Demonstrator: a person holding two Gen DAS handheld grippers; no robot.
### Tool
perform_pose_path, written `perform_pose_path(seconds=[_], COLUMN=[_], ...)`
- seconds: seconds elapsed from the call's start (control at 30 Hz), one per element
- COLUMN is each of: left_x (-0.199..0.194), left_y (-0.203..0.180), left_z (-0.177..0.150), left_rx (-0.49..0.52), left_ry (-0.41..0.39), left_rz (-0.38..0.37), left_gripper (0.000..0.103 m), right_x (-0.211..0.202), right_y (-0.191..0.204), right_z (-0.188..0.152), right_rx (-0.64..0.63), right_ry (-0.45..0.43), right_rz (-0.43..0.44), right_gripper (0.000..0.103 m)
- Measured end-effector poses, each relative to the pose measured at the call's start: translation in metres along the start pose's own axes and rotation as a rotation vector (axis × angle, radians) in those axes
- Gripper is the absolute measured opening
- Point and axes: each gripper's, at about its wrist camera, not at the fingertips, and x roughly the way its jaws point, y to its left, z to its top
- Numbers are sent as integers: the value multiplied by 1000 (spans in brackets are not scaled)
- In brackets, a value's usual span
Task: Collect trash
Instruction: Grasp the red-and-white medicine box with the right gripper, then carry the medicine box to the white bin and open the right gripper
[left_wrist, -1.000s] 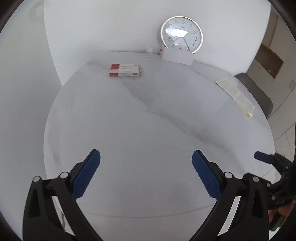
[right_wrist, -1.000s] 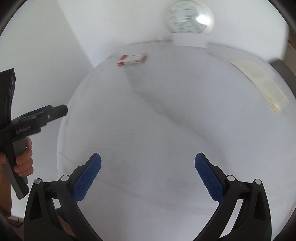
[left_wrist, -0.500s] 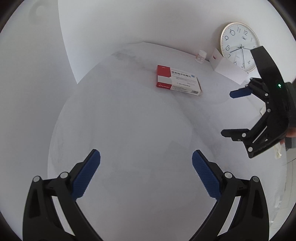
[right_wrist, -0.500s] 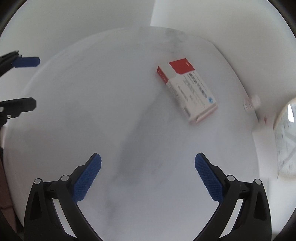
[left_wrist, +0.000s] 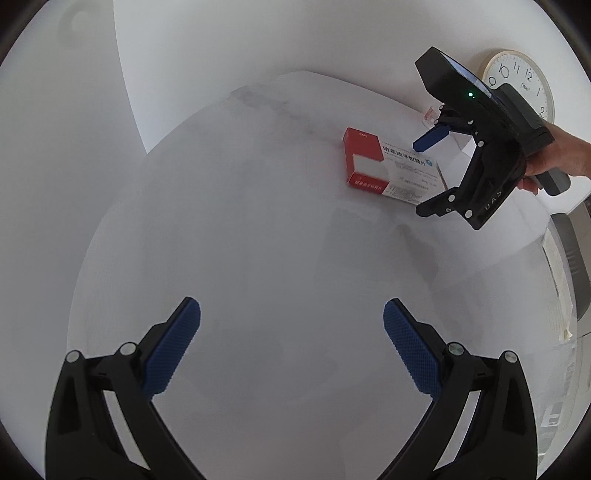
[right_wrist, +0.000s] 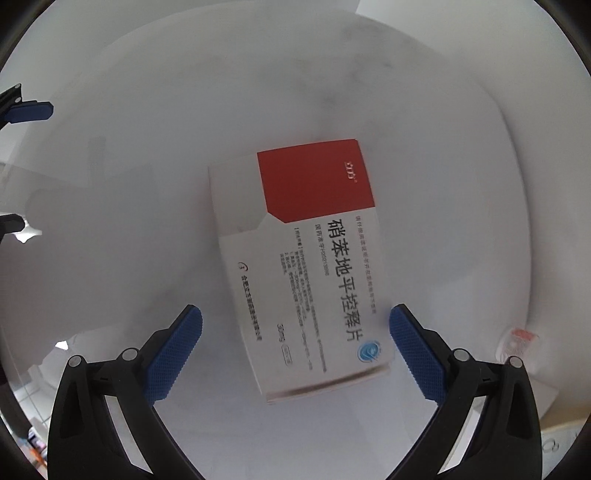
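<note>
Marble table (left_wrist: 258, 240) | right gripper (right_wrist: 295, 332) now over medicine box (right_wrist: 303, 258)

A red-and-white medicine box (right_wrist: 301, 266) lies flat on the white marbled surface (right_wrist: 147, 184). The right gripper (right_wrist: 295, 343) hovers over the box's near end, blue fingers (right_wrist: 173, 350) spread wide either side, neither touching it. A small vial (right_wrist: 517, 341) lies well right of the box
</note>
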Motion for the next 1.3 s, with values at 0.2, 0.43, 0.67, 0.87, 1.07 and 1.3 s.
perform_pose_path(seconds=[0.2, 0.43, 0.67, 0.87, 1.07, 1.3], left_x=[1, -1, -24, -58, -118, -183], left_y=[-3, -14, -34, -78, -147, -239], left_z=[8, 9, -8, -43, -106, -217], left_rx=[2, 3, 77, 211, 397, 559], left_ry=[-11, -15, -15, 18, 3, 23], left_rz=[-15, -16, -27, -115, -188, -304], left_gripper=[95, 95, 95, 95, 95, 95], right_x=[11, 1, -39, -98, -145, -191], right_y=[-11, -15, 24, 130, 282, 470], right_z=[0, -14, -79, -206, -330, -457], right_rx=[2, 118, 383, 763, 1102, 1432], right_ry=[26, -12, -125, -241, -303, -411], right_rz=[82, 77, 85, 93, 58, -30], right_gripper=[94, 86, 86, 86, 86, 86])
